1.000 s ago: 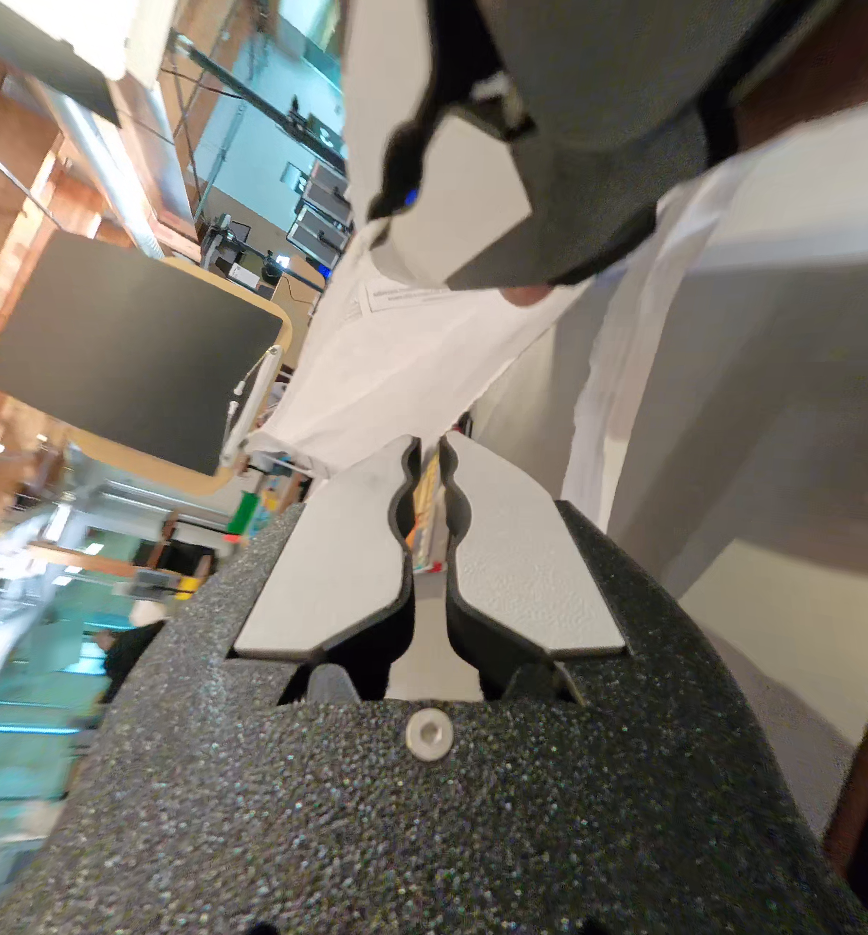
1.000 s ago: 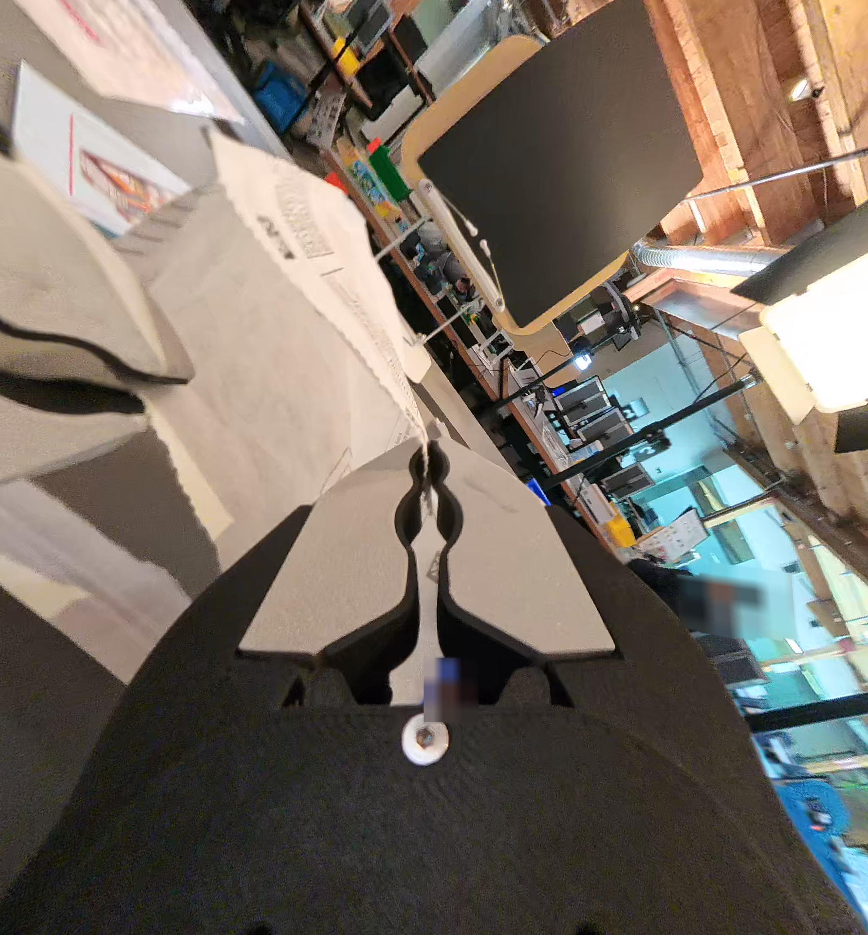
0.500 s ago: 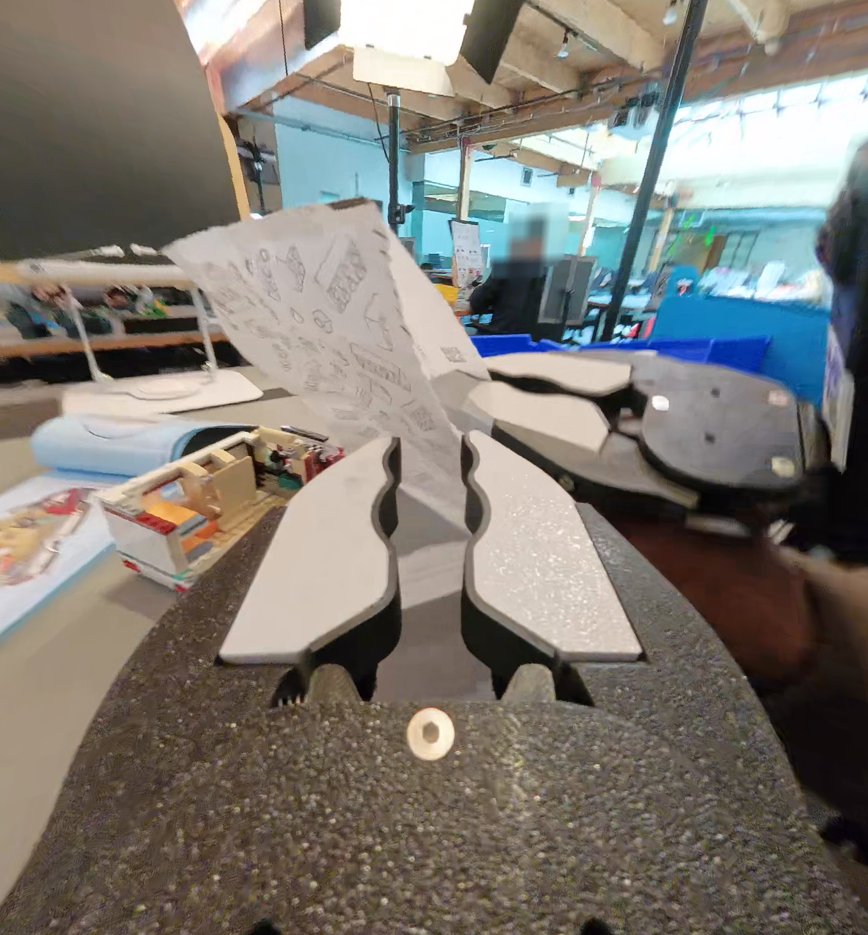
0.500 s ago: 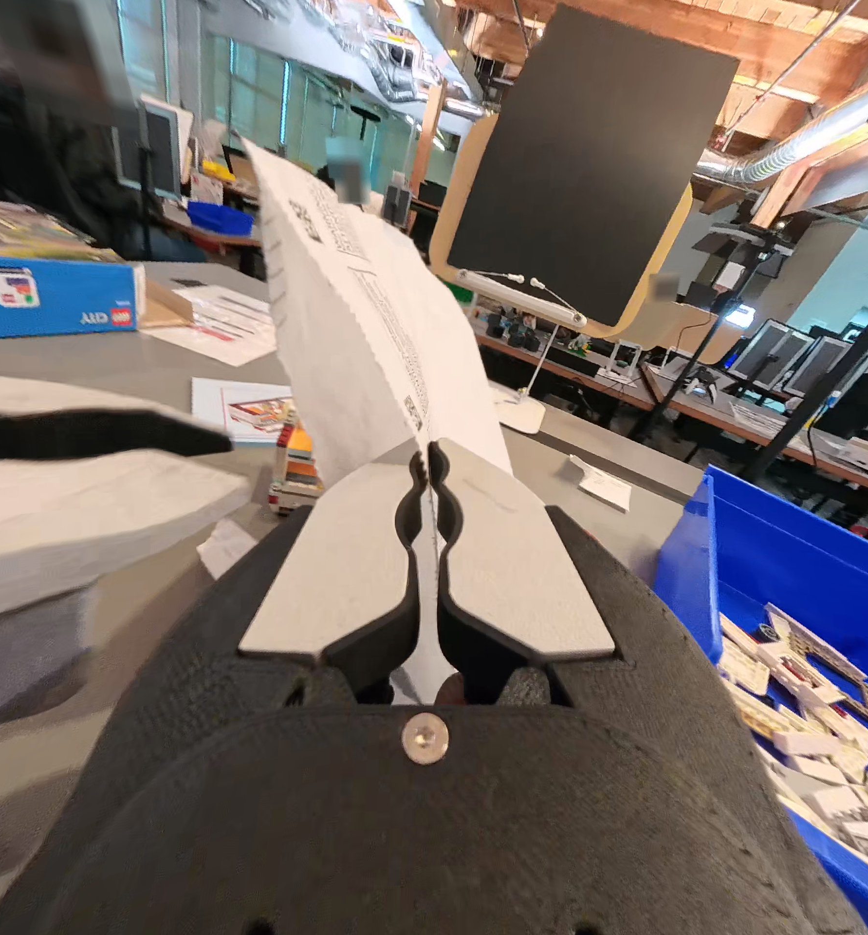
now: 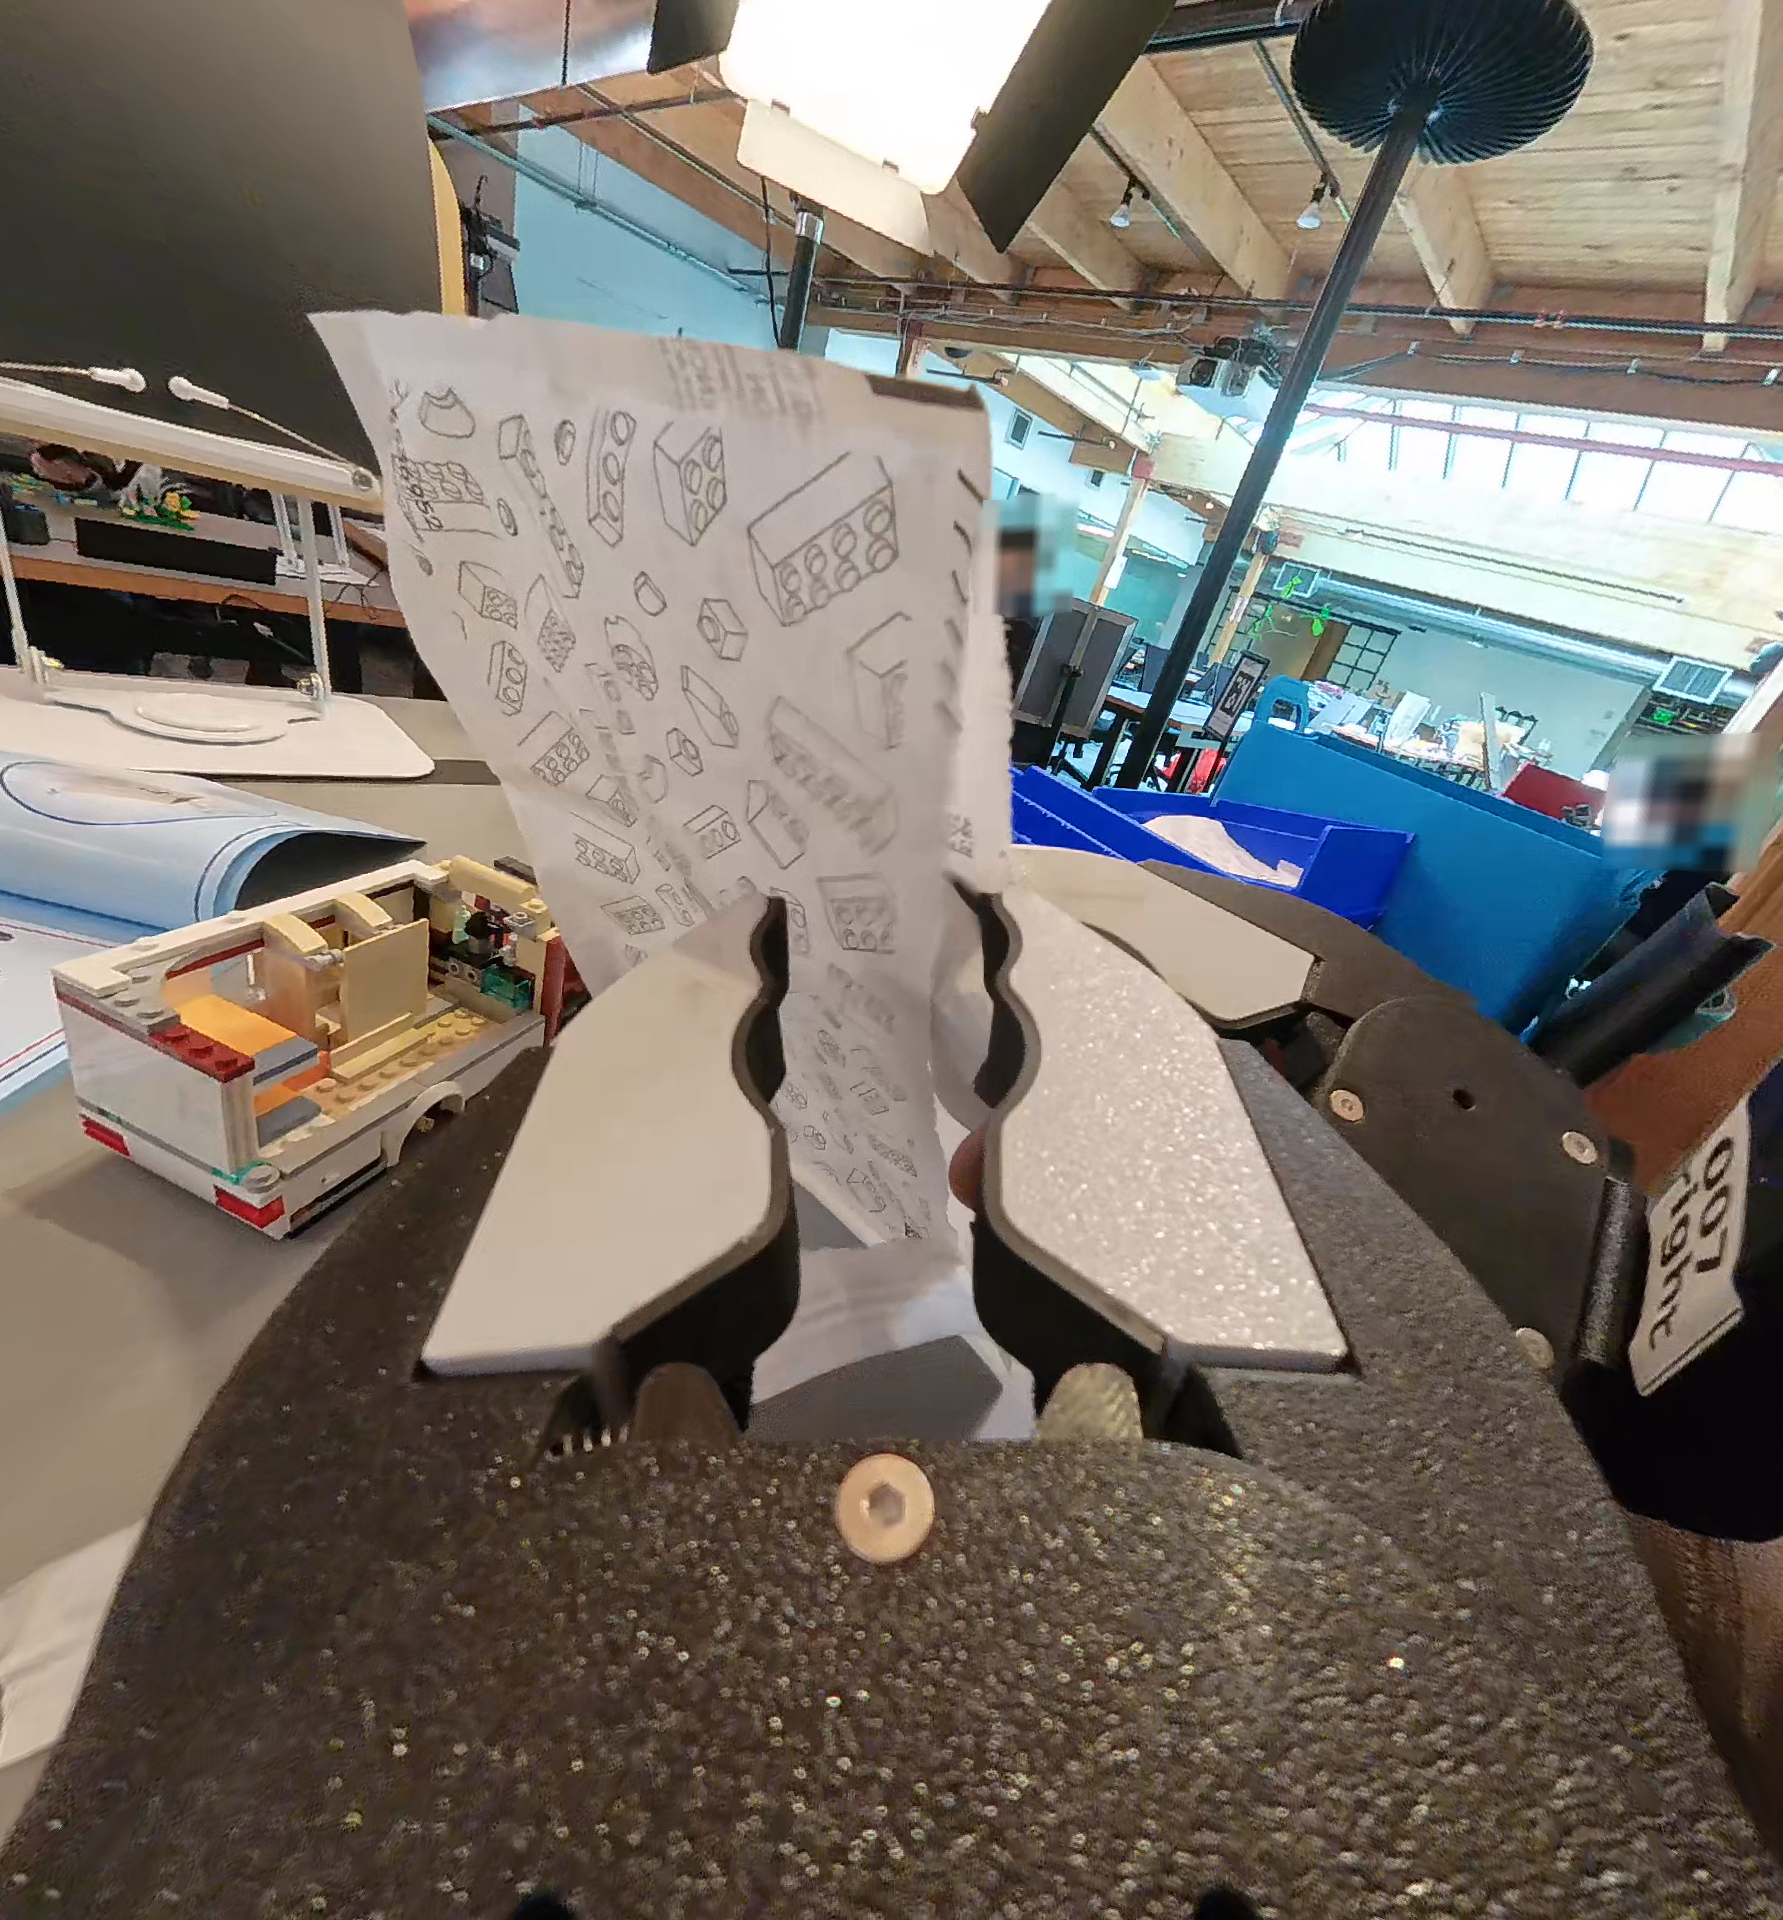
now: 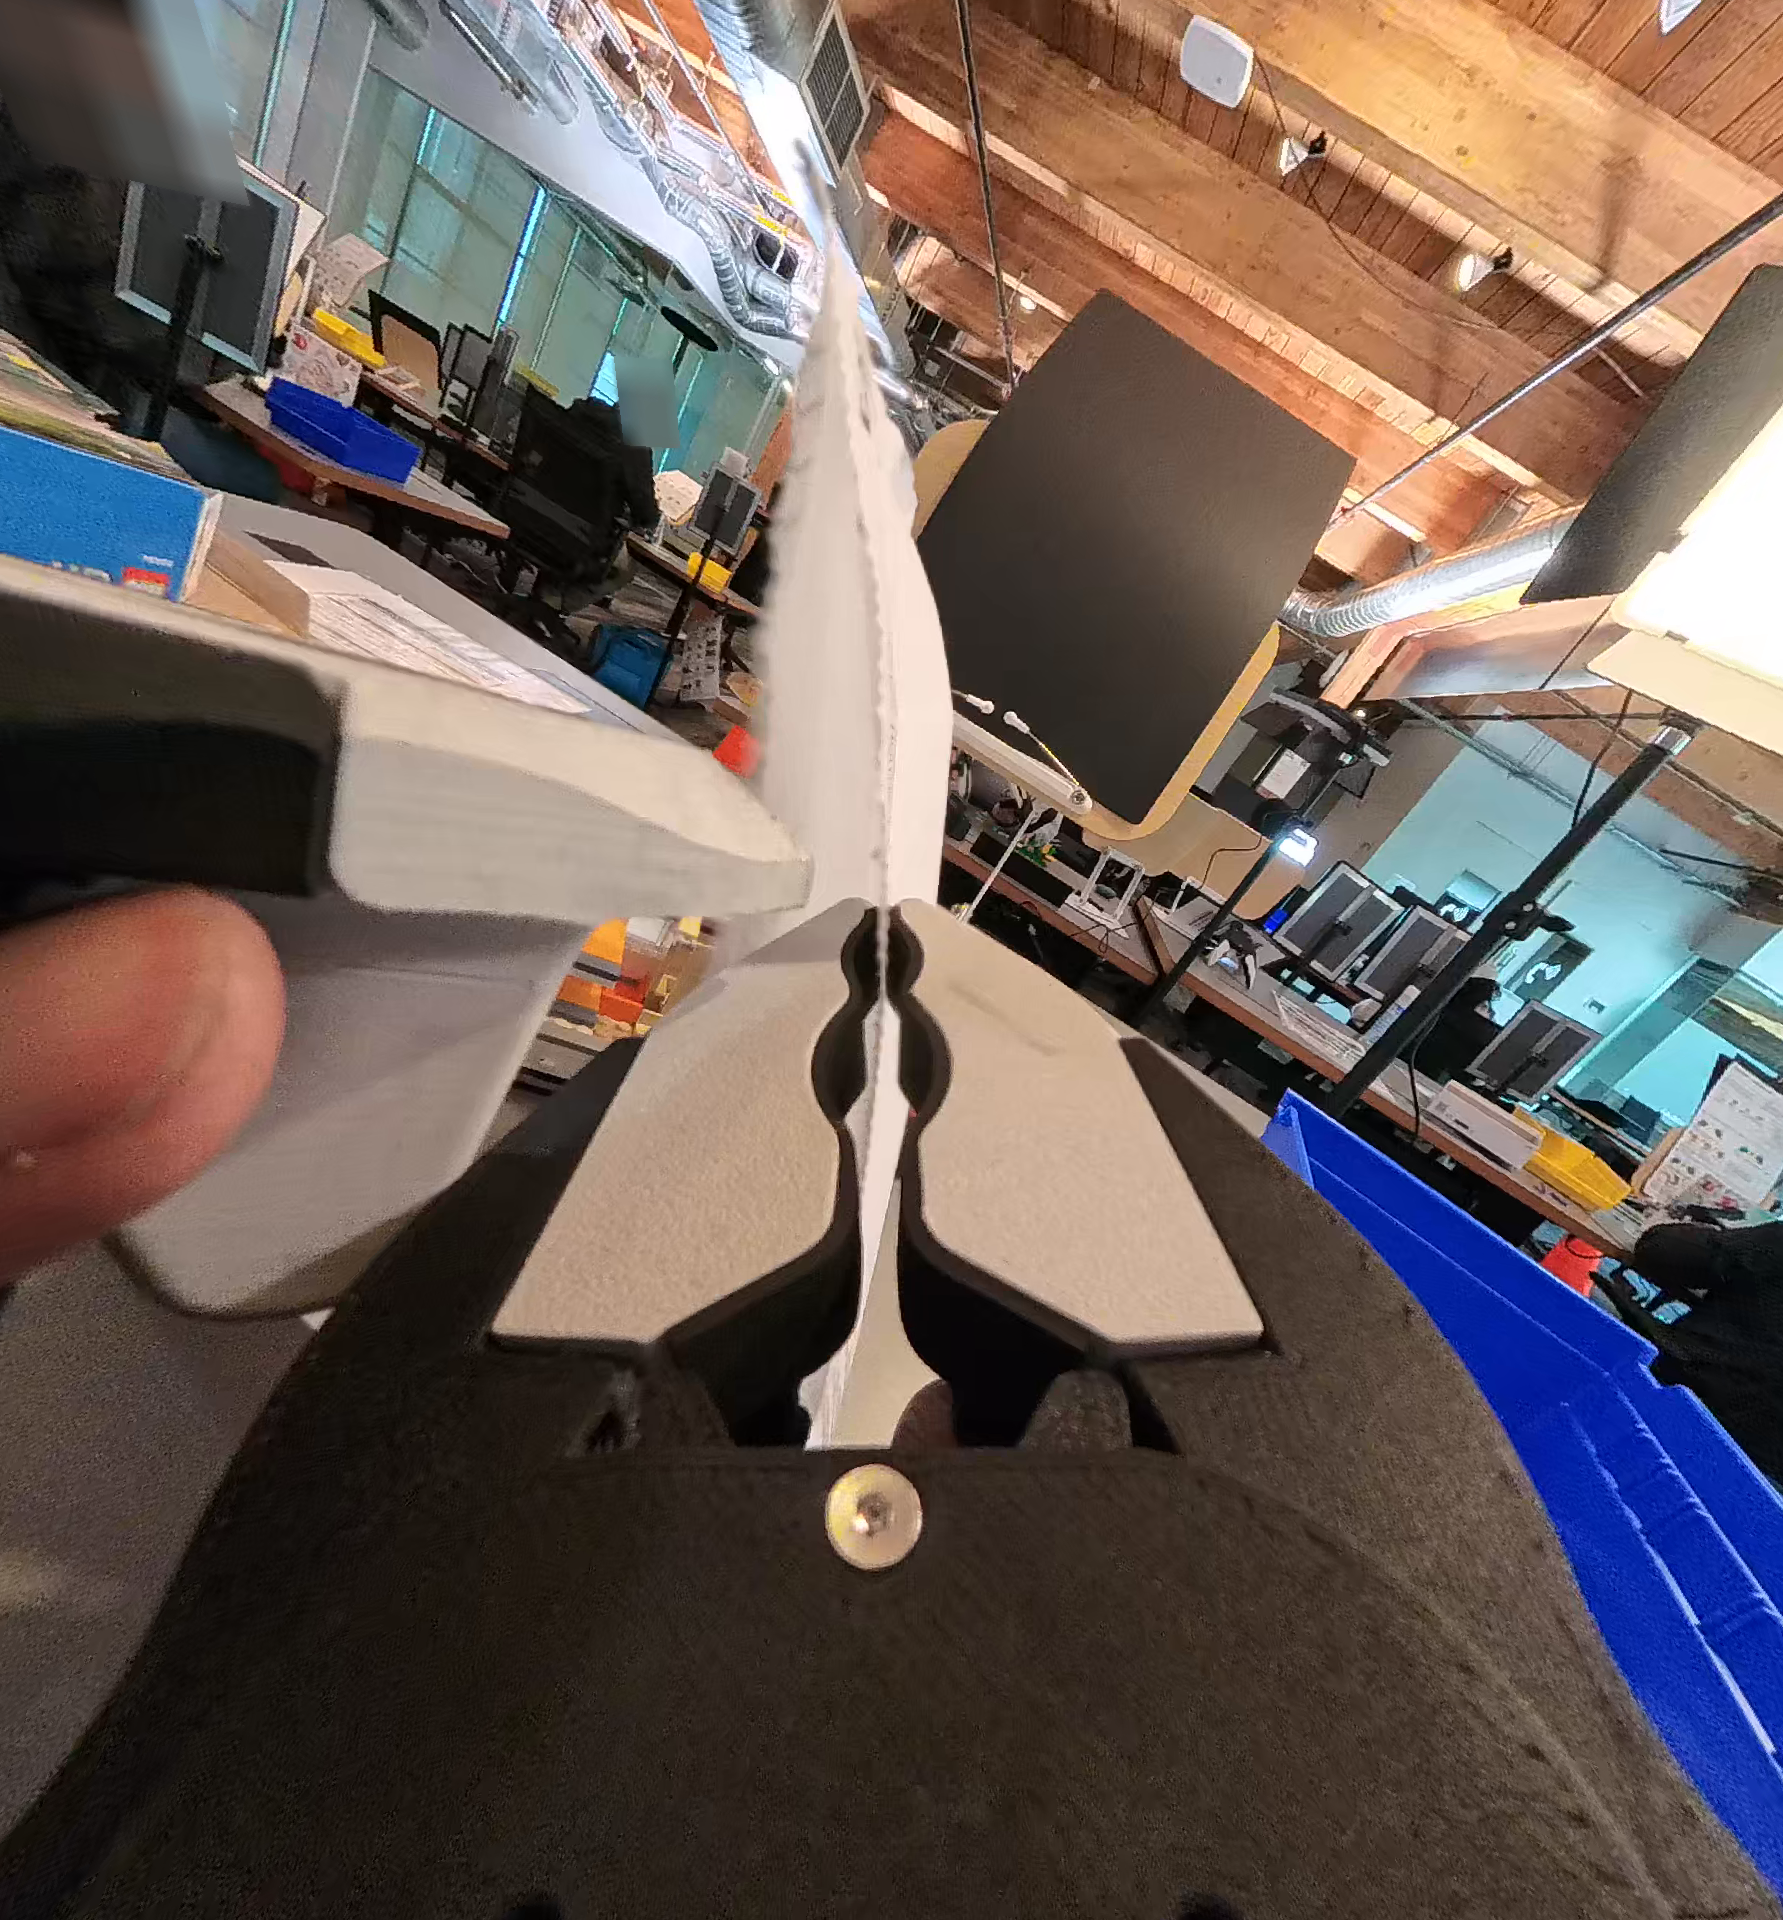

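Your right gripper (image 6: 882, 920) has its jaws clamped on the lower edge of the paper bag (image 5: 700, 665), which stands upright (long axis vertical). Your left gripper (image 5: 876, 925) sits just beside it, jaws apart, the bag passing between them unpinched.

Thin matt paper bag (image 5: 700, 665); glossy plastic brick model (image 5: 295, 1029); matt grey tabletop (image 5: 66, 1309).

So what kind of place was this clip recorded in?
Likely an open workshop or lab: exposed wooden ceiling beams, rows of desks with monitors, blue parts bins, and a half-built brick camper on the grey table.
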`<state>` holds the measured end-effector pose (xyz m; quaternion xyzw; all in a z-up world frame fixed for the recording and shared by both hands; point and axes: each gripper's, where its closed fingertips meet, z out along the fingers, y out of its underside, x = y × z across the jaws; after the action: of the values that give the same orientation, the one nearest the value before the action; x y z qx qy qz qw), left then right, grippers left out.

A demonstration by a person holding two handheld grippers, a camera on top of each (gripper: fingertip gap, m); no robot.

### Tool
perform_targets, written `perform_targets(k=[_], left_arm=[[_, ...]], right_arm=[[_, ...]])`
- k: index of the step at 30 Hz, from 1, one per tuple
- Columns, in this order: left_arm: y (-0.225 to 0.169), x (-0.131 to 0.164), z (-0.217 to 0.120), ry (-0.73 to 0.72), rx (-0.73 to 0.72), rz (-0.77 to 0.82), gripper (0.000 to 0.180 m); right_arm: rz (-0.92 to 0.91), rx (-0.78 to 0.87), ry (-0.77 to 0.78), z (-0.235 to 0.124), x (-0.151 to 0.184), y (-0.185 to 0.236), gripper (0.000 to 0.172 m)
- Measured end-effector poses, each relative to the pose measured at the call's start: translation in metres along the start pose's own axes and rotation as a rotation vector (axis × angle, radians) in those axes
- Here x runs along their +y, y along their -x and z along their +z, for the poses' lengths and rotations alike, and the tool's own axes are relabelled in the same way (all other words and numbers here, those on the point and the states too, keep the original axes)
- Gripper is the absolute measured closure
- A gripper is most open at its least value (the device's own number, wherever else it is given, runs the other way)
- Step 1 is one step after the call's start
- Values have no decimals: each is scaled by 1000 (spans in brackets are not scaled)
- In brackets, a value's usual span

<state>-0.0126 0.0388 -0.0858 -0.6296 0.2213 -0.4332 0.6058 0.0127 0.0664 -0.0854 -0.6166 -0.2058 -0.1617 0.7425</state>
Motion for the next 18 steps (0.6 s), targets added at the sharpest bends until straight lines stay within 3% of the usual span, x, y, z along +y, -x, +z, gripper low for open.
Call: perform_targets(k=[7,18], left_arm=[[3,-2,-3,5,5,-28,141],[38,10,6,41,-73,-62,159]], right_arm=[[30,-34,-29,-3,-6,7,172],[-126,-37,-133,-13,-19,26,172]])
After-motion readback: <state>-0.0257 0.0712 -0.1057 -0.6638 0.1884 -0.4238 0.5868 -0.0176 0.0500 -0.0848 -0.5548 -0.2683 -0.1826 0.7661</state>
